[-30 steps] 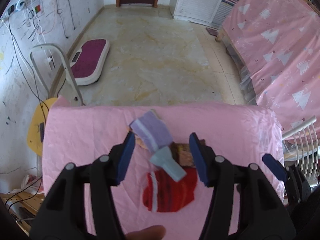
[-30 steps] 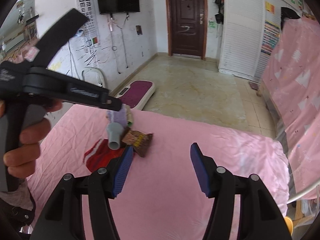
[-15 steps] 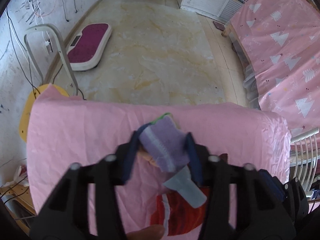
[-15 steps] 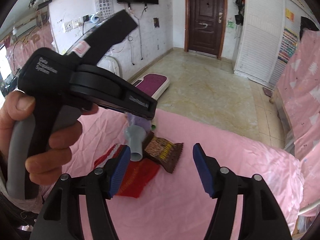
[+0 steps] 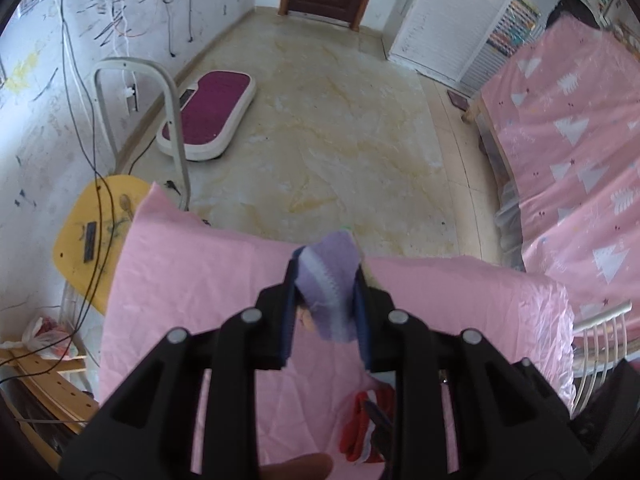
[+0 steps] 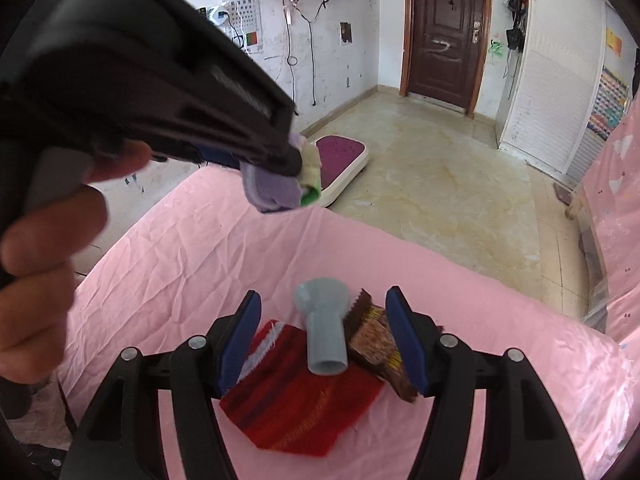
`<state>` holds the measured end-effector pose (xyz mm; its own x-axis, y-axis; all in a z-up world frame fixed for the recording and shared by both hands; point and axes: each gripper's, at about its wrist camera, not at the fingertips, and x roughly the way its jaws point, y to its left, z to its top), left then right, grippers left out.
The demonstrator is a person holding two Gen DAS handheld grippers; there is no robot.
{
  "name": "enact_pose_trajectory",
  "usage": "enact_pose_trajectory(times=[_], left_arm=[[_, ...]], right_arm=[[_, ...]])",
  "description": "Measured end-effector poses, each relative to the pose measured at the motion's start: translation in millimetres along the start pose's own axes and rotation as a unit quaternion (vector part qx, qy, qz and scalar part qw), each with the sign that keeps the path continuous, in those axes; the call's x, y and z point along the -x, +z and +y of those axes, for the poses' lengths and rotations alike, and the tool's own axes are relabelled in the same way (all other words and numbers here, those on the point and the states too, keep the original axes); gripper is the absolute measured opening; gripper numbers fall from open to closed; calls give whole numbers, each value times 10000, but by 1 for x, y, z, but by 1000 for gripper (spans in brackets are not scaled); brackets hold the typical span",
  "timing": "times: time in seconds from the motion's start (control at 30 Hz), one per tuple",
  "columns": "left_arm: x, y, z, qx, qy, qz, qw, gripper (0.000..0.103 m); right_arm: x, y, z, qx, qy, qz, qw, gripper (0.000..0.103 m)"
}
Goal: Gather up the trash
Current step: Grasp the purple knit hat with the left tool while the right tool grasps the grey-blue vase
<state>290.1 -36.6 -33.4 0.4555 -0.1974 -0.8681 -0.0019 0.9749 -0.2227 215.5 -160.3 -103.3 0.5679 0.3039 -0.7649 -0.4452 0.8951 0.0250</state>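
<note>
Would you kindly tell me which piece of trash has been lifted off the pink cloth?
The purple wrapper, pinched in the left gripper; the grey plastic tube, brown wrapper and red wrapper lie on the cloth.

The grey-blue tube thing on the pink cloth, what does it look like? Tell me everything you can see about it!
The grey-blue tube looks like smooth, matte plastic, shaped like a small funnel: a wide rounded end farther from the camera and a narrower hollow neck whose open mouth faces the camera. It lies on its side, its neck resting on the red knitted cloth. A brown snack wrapper lies right against one side. It sits between the open blue pads of the right gripper, which do not touch it.
</note>
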Motion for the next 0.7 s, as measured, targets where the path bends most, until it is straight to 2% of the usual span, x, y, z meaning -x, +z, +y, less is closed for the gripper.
enact_pose_trajectory(times=[0.17, 0.3, 0.5, 0.7], left_arm=[[-1, 2, 9, 102, -7, -1, 9999, 24], [0, 2, 10, 83, -20, 8, 10000, 24], [3, -2, 8, 86, 5, -30, 10000, 24], [20, -9, 3, 49, 50, -148, 9999, 24]], right_arm=[[-14, 4, 4, 102, 99, 72, 9999, 36], [-24, 2, 7, 129, -13, 169, 9998, 22], [-22, 1, 10, -8, -44, 111, 9999, 22], [11, -3, 5, -76, -25, -171, 9998, 22]])
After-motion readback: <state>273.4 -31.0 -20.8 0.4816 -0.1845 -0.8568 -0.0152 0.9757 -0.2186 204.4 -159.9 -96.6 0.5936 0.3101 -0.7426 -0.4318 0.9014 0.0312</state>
